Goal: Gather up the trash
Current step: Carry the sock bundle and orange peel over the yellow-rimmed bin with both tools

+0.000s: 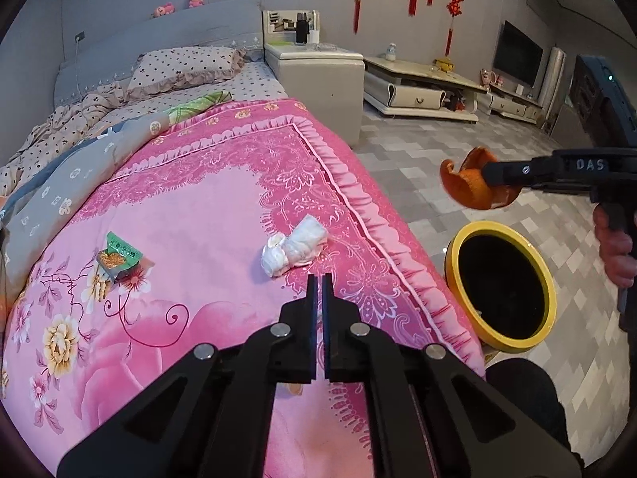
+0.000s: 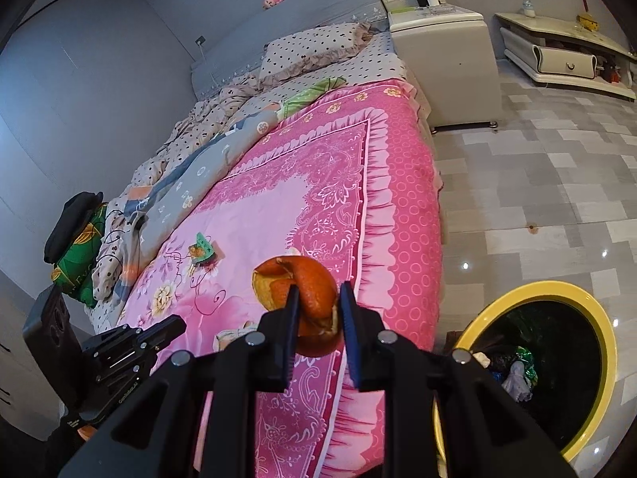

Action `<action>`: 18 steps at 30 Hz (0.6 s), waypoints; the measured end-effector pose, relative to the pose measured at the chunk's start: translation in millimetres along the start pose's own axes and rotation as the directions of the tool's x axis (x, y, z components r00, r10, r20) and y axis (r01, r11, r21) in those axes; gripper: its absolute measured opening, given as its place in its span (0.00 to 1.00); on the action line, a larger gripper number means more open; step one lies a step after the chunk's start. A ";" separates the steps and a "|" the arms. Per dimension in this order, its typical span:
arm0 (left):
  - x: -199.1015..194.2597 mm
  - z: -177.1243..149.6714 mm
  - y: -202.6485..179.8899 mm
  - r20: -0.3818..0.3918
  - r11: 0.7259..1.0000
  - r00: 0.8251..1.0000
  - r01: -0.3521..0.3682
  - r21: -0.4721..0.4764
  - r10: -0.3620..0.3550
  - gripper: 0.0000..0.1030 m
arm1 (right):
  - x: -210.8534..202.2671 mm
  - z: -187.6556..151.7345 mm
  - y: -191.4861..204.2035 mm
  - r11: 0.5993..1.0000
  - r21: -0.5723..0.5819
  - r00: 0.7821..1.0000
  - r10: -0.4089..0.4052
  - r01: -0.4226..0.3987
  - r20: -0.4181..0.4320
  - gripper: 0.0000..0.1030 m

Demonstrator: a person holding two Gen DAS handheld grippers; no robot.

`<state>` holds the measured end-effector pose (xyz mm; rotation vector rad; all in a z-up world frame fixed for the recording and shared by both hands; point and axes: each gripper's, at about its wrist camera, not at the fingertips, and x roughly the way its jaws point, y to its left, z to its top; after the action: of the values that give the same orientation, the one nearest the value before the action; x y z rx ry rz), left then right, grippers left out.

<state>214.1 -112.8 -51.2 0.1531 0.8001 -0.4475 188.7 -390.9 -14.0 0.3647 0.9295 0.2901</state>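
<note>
The bed (image 1: pixel 223 199) filled most of the room as I saw it, its pink flowered cover spread flat and smooth near the foot, with rumpled dotted bedding further up. Beside it on the tiled floor stood the yellow-rimmed bin (image 2: pixel 597 362), lined in black, and some scraps, one shiny green and one pale, already lay at the bottom, so I judged the collecting to be partly done. The right hand-held gripper (image 2: pixel 318 304) was clamped on an orange peel (image 2: pixel 310 290), a curled, torn shell with its bright skin outside and paler pith showing at the ragged edges; it hung in the air over the edge of the bed, near the bin but not yet above its mouth, so the drop looked to be the step in hand. The left hand-held gripper (image 1: pixel 319 279) hovered low over the cover with its jaws nearly together and nothing between them. Just ahead of it lay a crumpled white tissue wad (image 1: pixel 294 249), and well to the left a small green wrapper (image 1: pixel 119 257), both left to pick up.
</note>
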 end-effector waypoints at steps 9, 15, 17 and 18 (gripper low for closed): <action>59.9 -23.4 13.1 -0.142 0.990 0.986 -0.074 0.123 0.091 0.48 | -33.8 -6.0 -31.1 0.999 0.025 0.998 -0.045 0.044 0.036 0.18; 93.7 -34.2 3.4 -0.195 0.981 0.974 -0.079 0.177 0.114 0.48 | -46.2 -9.2 -53.8 0.995 0.059 0.996 -0.078 0.075 0.044 0.18; 103.8 -40.3 -3.5 -0.210 0.972 0.968 -0.093 0.214 0.138 0.42 | -49.5 -9.5 -60.7 0.994 0.070 0.995 -0.083 0.079 0.049 0.18; 106.7 -42.9 -6.0 -0.210 0.967 0.965 -0.105 0.234 0.156 0.36 | -51.2 -10.3 -62.5 0.994 0.075 0.995 -0.084 0.080 0.051 0.18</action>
<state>248.2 -140.5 -157.6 0.4693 0.9572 -0.3965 156.6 -465.6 -9.2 0.3983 0.9008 0.1708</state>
